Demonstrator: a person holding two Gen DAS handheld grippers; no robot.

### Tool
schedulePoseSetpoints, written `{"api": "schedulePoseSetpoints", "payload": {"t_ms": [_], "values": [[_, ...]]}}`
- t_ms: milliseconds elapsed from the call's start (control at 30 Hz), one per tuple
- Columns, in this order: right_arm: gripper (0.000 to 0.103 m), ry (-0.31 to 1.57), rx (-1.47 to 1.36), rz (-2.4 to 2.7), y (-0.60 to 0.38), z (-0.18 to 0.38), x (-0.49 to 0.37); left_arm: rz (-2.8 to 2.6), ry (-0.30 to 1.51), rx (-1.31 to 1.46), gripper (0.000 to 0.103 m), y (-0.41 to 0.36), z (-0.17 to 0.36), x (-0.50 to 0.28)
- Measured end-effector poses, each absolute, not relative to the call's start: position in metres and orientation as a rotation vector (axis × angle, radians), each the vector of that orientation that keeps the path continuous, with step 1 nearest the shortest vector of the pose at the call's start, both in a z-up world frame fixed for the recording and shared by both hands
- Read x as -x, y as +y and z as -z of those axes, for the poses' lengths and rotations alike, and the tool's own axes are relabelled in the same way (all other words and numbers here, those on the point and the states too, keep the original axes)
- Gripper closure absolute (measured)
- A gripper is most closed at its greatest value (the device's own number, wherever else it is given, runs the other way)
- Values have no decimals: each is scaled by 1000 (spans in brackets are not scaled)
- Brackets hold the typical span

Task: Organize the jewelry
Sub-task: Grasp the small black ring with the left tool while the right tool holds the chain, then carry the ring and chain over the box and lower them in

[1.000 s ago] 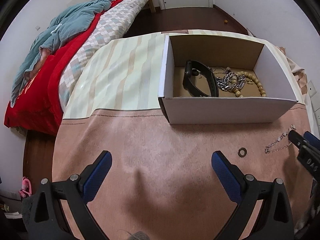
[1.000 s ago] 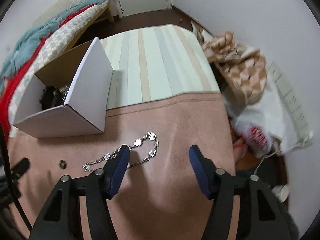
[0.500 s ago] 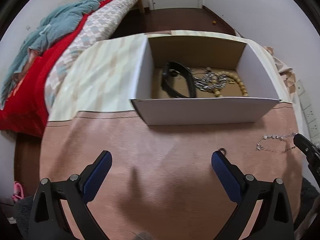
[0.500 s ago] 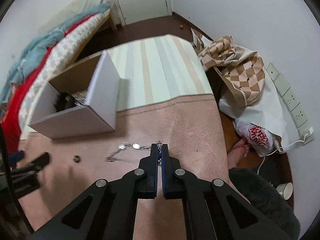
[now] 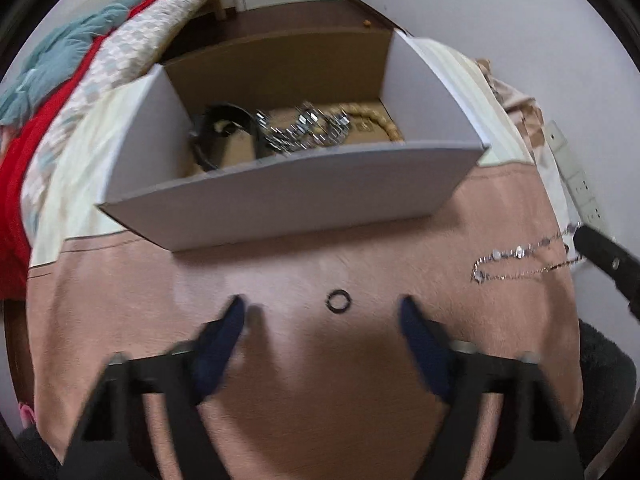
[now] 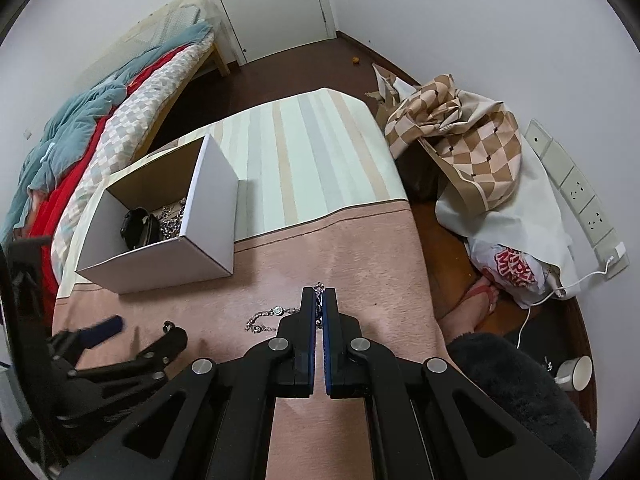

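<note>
A white cardboard box [image 5: 304,200] stands on the pink cloth and holds a black band [image 5: 216,136], a silver chain [image 5: 300,132] and tan beads [image 5: 384,124]. A small dark ring [image 5: 339,301] lies on the cloth between the open fingers of my left gripper [image 5: 320,320]. My right gripper [image 6: 319,300] is shut on a thin silver chain [image 6: 268,318], whose loose end trails on the cloth to its left. The chain also shows in the left wrist view [image 5: 520,260], at the right. The box shows in the right wrist view [image 6: 160,268] too.
A bed with red and teal bedding [image 6: 80,140] lies at the left. A checkered cloth and bags [image 6: 472,152] sit on the floor at the right, with a wall socket strip [image 6: 576,192] and a white cup [image 6: 576,372]. The table edge runs close on the right.
My right gripper has lifted slightly with the silver chain held in it. My left gripper has moved forward and right, so the dark ring now sits between its fingers.
</note>
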State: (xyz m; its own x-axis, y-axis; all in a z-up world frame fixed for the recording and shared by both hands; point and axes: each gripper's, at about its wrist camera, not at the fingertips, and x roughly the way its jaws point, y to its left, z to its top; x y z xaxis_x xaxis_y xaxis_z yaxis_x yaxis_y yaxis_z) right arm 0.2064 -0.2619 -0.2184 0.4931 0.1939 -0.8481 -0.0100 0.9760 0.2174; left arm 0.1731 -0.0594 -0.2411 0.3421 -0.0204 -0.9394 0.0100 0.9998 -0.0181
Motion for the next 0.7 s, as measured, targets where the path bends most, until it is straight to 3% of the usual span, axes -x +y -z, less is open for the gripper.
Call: {"api": "schedulePoseSetpoints", "payload": {"t_ms": [67,133,167,500,700], "values": [[100,1049,-195,-122,-262,218,-207,24,1205,-15,66,-62,240,-172],[100,1049,-199,-121,-263,218,-207,39,1202,-17,90,-65,239,-173],[100,1049,-201,-121,-263,218,-207,42,1202,-17,93,-65,239,-174],[100,1007,-220,-150,-258,194,-204,58,1158,-3,93,-58,218,-169],[100,950,-228,-228,-250,151,-205,98,1084,34,93,-38,160,-171]]}}
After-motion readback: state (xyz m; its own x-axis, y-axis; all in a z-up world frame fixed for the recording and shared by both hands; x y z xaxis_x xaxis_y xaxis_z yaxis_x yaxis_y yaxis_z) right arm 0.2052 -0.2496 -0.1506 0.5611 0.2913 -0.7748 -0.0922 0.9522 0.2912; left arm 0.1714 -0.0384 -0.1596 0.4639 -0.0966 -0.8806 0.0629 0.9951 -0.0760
